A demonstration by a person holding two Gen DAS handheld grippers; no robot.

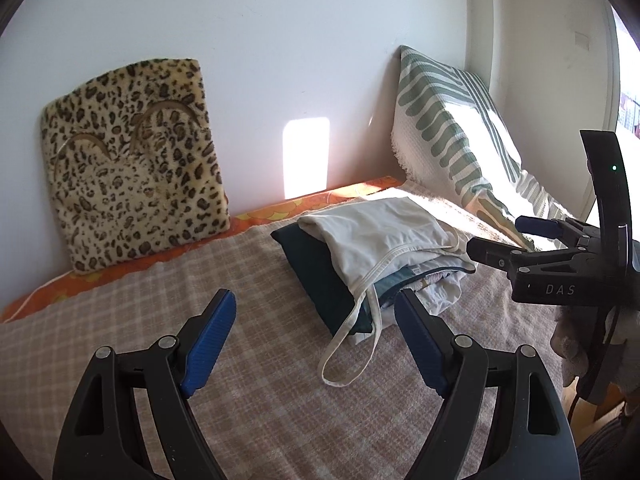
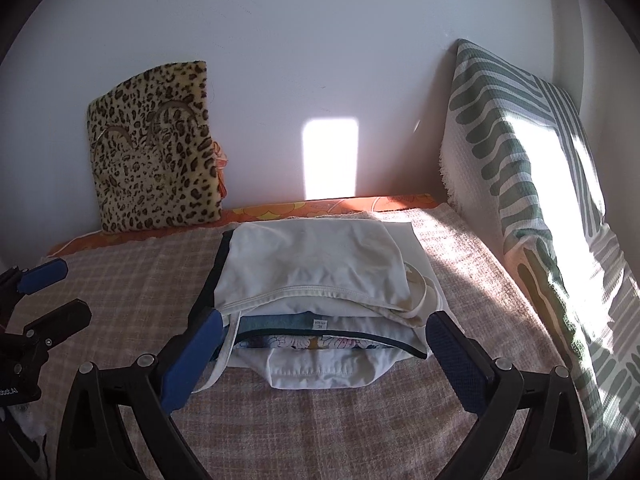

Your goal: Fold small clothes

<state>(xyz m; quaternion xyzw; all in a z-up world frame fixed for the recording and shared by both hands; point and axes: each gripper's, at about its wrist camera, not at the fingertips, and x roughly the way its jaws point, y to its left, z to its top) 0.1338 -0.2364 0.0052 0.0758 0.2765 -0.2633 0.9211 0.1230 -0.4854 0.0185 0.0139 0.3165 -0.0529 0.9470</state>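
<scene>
A stack of folded small clothes [image 1: 360, 256] lies on the checked bed cover [image 1: 160, 292]. A cream strappy top [image 2: 316, 264] is on top, with a dark garment [image 1: 316, 280], a teal one and a floral one [image 2: 312, 344] under it. One strap loop [image 1: 352, 352] trails off the stack toward me. My left gripper [image 1: 316, 304] is open and empty, just short of the stack's near left corner. My right gripper [image 2: 324, 328] is open and empty, its fingers either side of the stack's near edge; it also shows in the left wrist view [image 1: 496, 240]. The left gripper's fingers [image 2: 44, 276] show at the right wrist view's left edge.
A leopard-print cushion [image 1: 136, 160] leans on the white wall at the back left. A green-and-white patterned pillow [image 2: 528, 184] leans at the right. An orange sheet edge [image 2: 320, 208] runs along the wall. Sunlight falls on the pillow and wall.
</scene>
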